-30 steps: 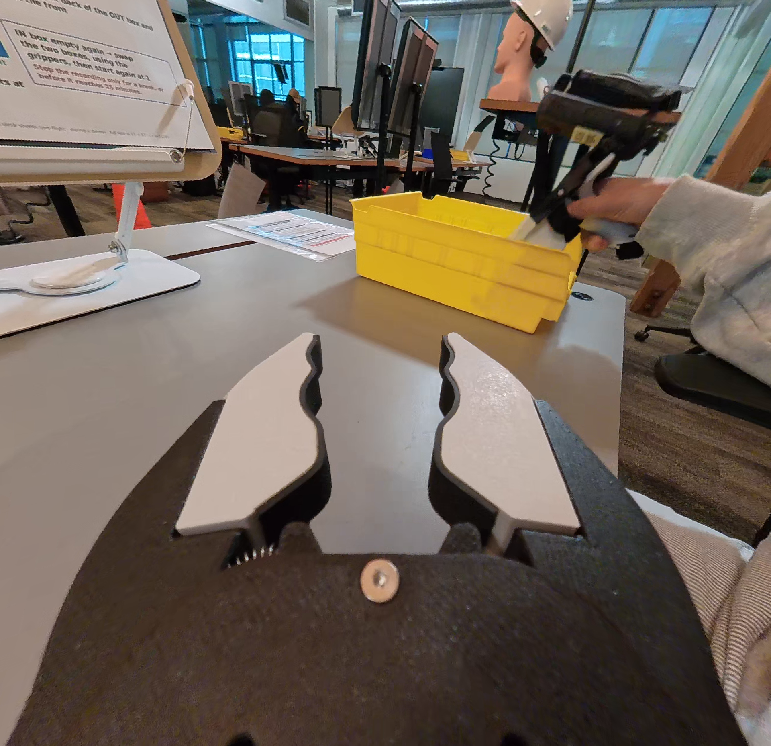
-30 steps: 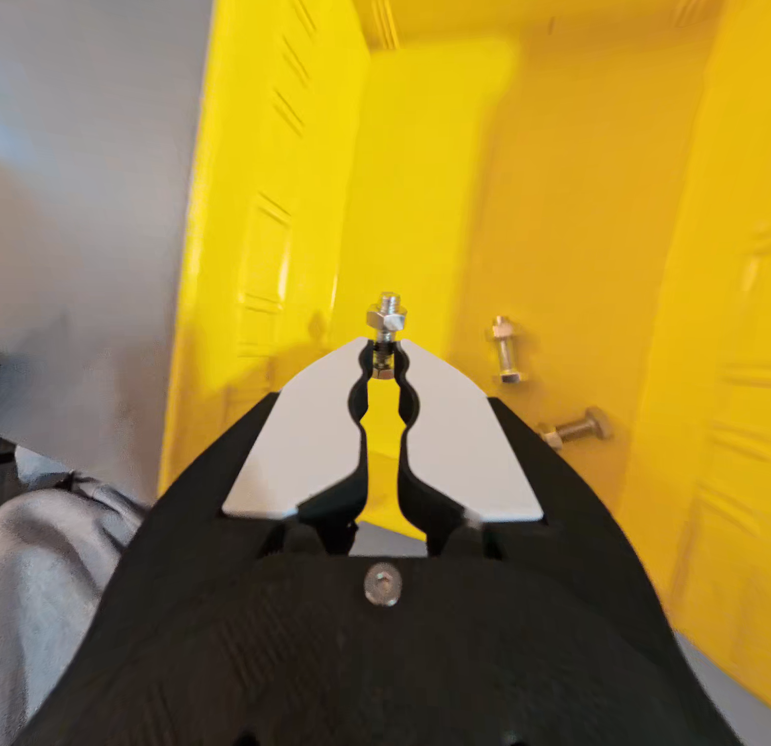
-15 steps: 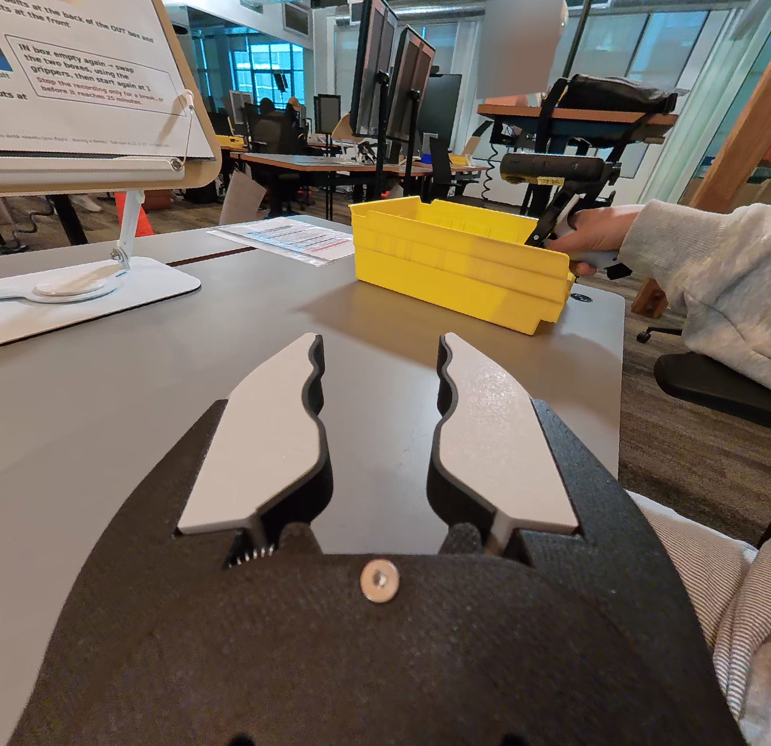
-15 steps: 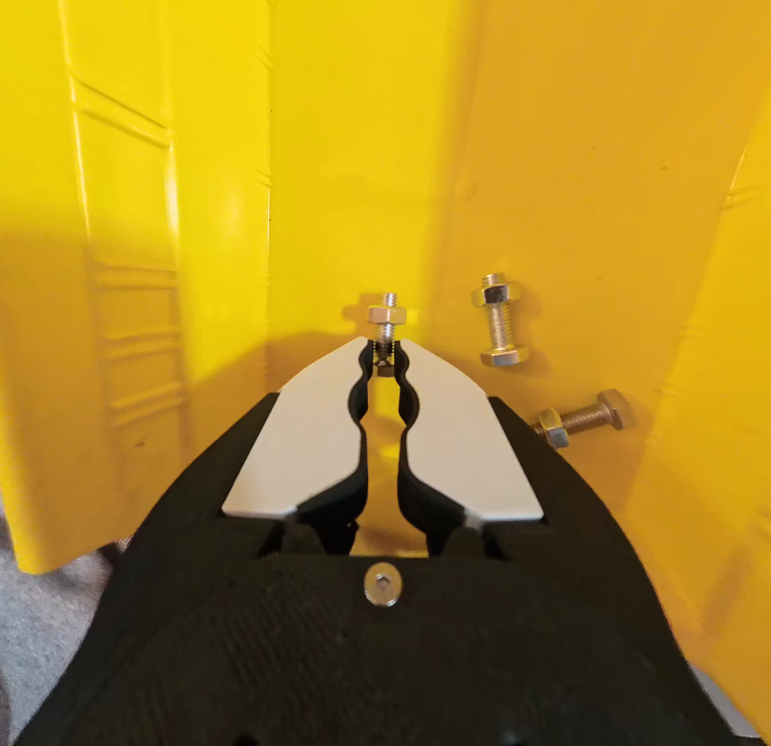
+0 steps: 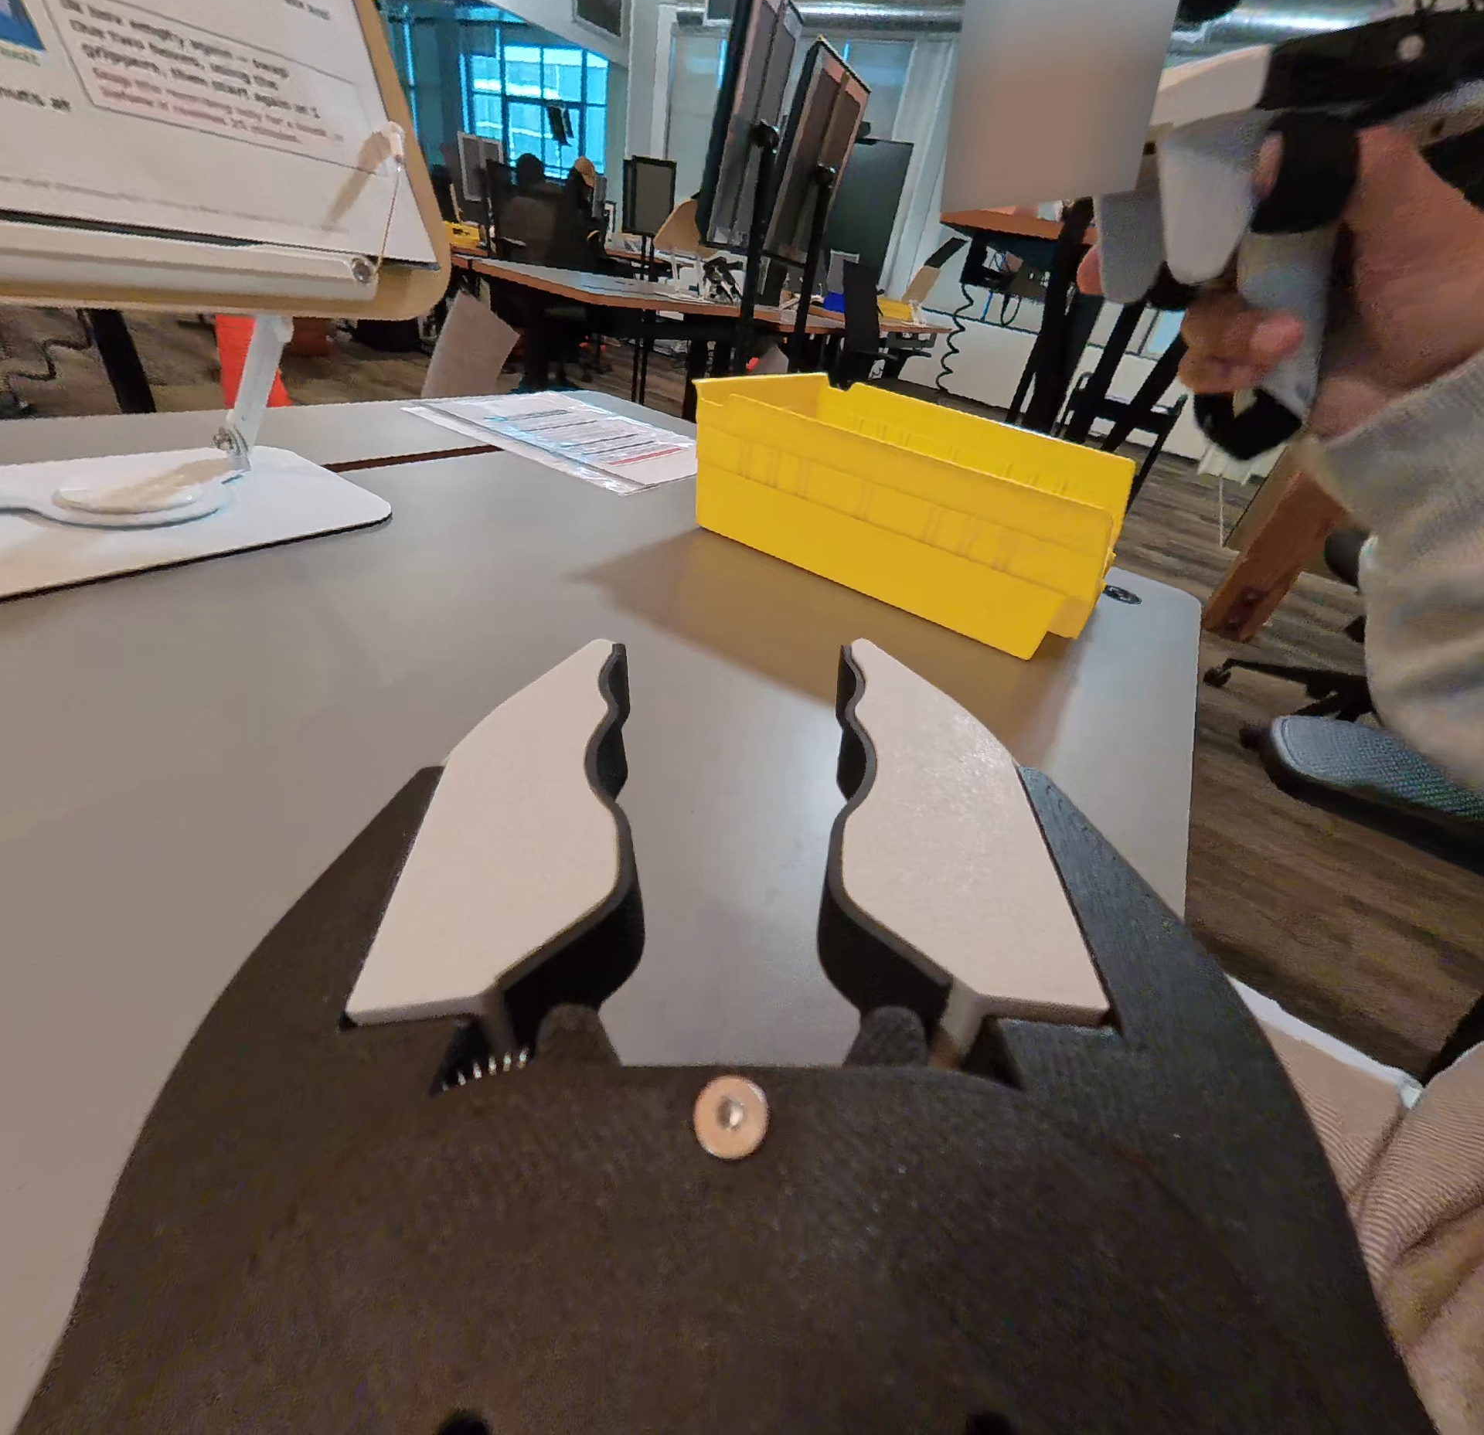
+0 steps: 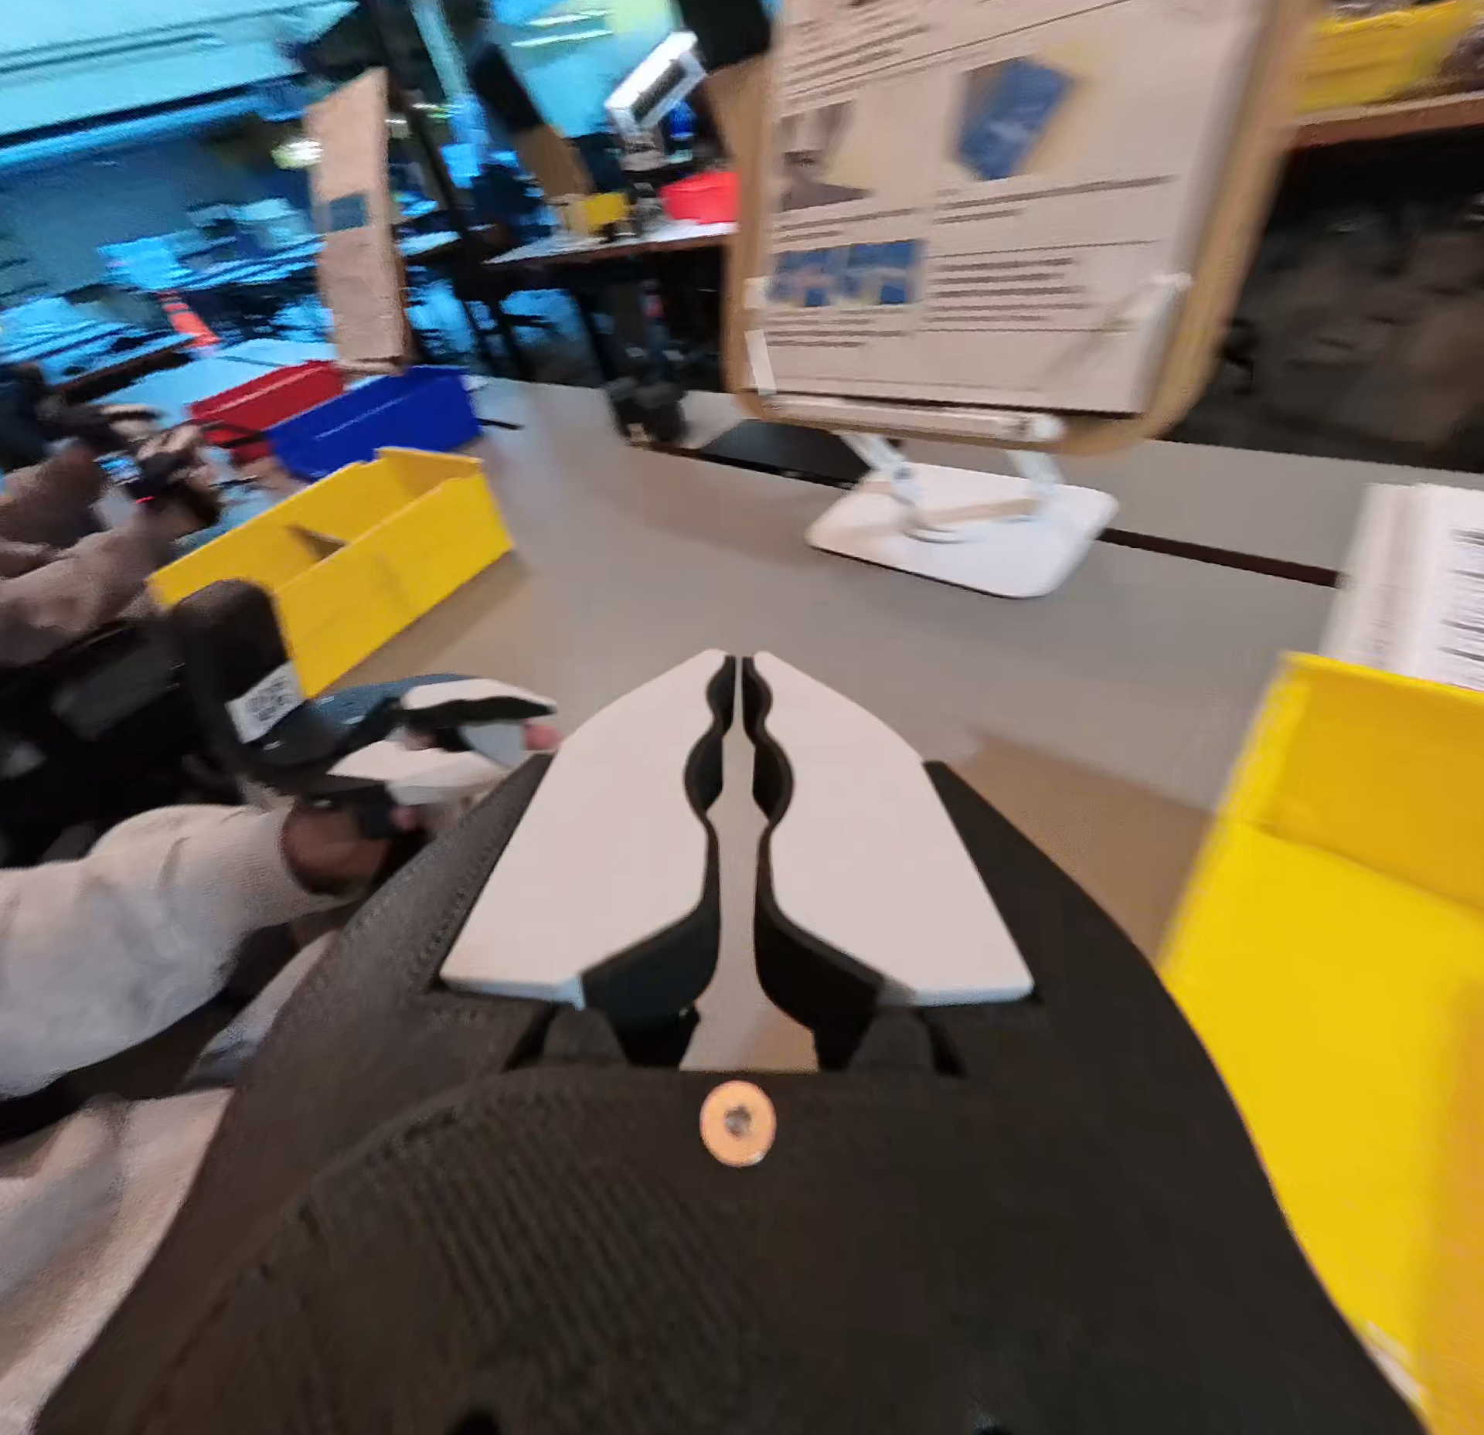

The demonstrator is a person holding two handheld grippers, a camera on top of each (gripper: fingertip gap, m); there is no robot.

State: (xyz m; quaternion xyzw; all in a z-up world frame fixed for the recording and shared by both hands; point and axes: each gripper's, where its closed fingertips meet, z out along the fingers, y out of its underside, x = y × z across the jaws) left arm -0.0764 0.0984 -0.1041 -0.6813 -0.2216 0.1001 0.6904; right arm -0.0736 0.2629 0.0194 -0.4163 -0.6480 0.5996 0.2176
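Note:
My left gripper [image 5: 727, 650] is open and empty, low over the grey table [image 5: 401, 674]. A yellow bin [image 5: 883, 545] stands ahead of it to the right; its inside is hidden in this view. My right gripper [image 6: 739, 662] is shut with nothing between its fingers, raised above the table beside the same yellow bin [image 6: 1325, 955]. The hand [image 5: 1397, 288] that holds it shows at the upper right of the left wrist view. The left gripper [image 6: 514, 734] also shows to the left in the right wrist view. No bolt is in view.
A sign board [image 6: 964, 192] on a white stand base [image 6: 964, 529] stands at the back of the table. A second yellow bin [image 6: 345, 545] sits at the left, with a blue bin [image 6: 377, 425] and a red bin [image 6: 265, 401] behind it. A laminated sheet [image 5: 562, 433] lies behind the near bin. My hands' fingertips stand some 20 centimeters from each other.
My right gripper was inside the yellow bin, shut on a bolt with a nut. It is now up out of the bin, empty and shut. The left gripper has barely moved.

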